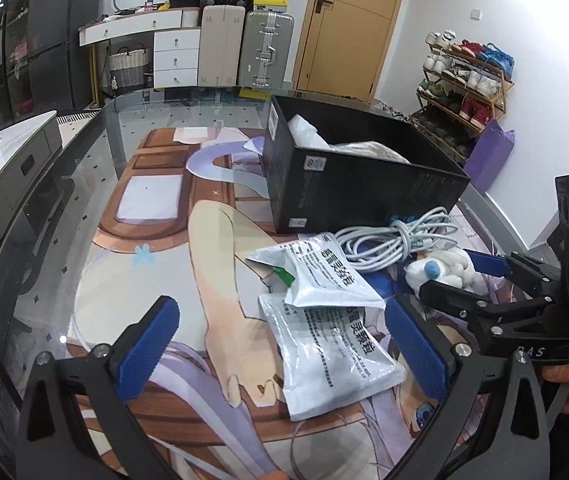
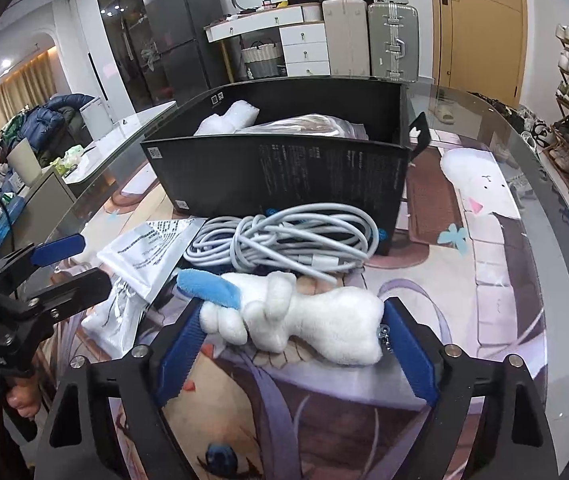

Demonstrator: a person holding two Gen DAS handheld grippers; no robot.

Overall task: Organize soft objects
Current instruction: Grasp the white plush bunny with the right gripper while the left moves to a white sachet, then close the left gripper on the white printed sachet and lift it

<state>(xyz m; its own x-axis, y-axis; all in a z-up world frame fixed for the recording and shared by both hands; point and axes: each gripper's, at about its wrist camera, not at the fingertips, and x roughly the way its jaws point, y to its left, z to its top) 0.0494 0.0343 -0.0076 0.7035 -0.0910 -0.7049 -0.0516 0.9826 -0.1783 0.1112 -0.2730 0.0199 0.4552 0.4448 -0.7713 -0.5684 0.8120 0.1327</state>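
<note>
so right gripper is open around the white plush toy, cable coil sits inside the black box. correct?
Not quite. The cable coil is not inside the black box; it lies on the table in front of it, against its near wall, as the right wrist view shows. The rest holds: the right gripper is open around the white plush toy.

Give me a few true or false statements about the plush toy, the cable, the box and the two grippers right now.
1. The white plush toy lies between the open fingers of the right hand-held gripper. True.
2. The coiled white cable is inside the black box. False: it lies on the table in front of the box.
3. The left hand-held gripper is shut on a foil packet. False: its fingers are spread wide, with the packets lying on the table.
4. The black box already holds white soft items. True.
</note>
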